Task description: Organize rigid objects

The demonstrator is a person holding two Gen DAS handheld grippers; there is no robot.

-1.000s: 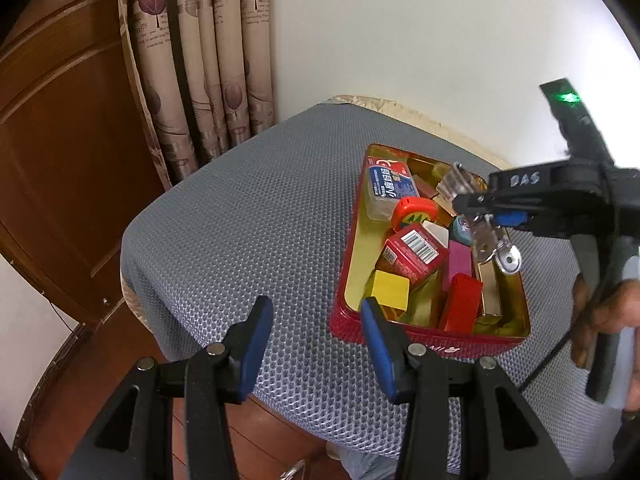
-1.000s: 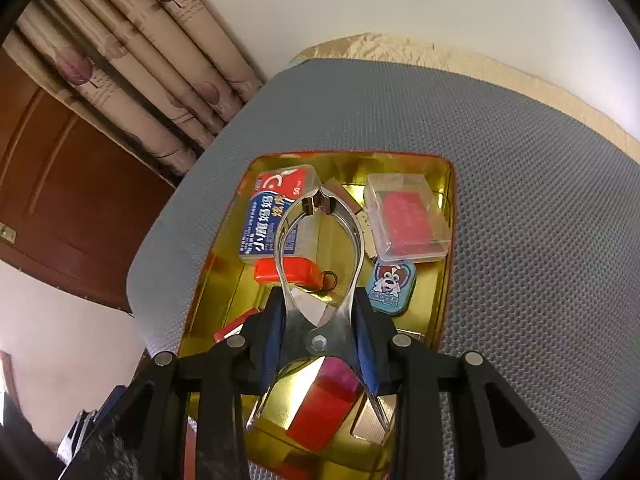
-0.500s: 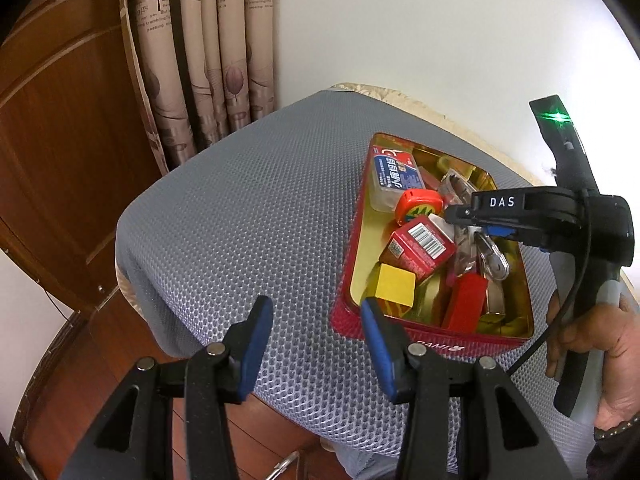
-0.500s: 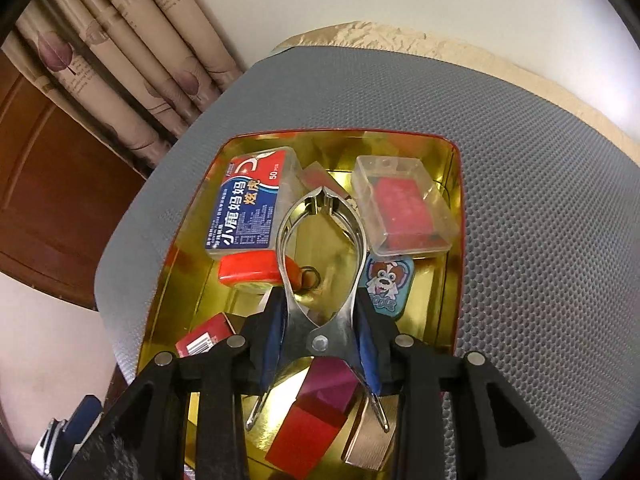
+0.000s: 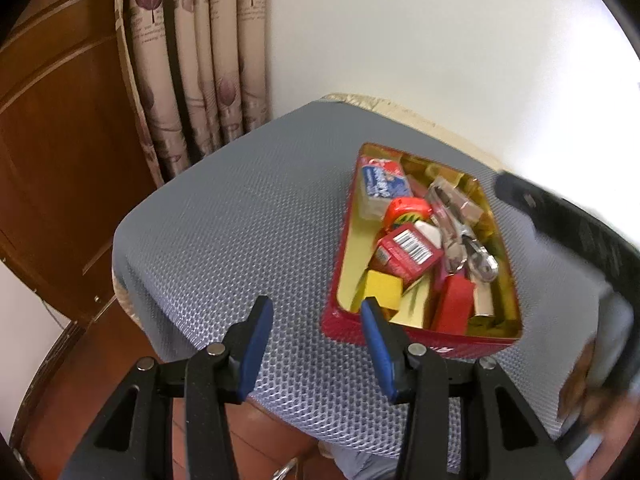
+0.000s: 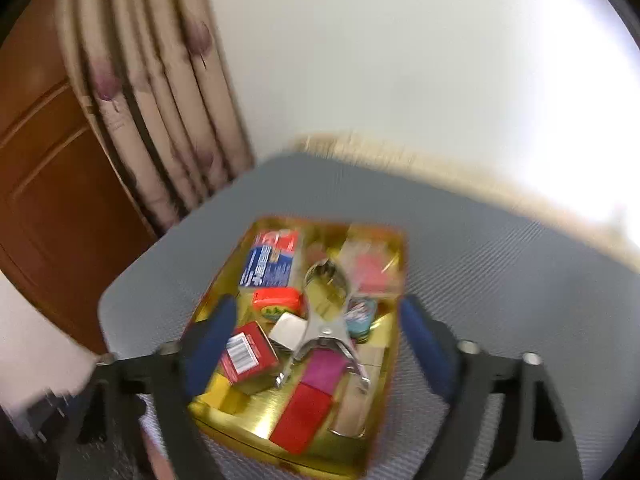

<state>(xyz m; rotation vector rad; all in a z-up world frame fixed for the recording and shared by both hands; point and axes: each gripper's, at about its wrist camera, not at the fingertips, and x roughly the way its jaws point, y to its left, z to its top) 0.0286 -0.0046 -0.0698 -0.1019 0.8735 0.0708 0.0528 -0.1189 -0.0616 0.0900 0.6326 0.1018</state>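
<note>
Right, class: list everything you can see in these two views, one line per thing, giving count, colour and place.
tin: one, red outside, gold inside, on the grey mesh seat.
mesh seat: one, grey, under the tin.
metal clamp: one, silver, lying in the tin's middle.
blue-label box: one, blue, red and clear, tin's far left corner.
barcode box: one, red, middle of tin.
yellow block: one, near left corner.
red block: one, near end.
curtain: one, beige with purple leaves, behind the seat.
door: one, brown wood, left.
left gripper: black, blue pads, empty, jaws apart.
right gripper: black, blue pads, jaws just opened wide above the clamp.
</note>
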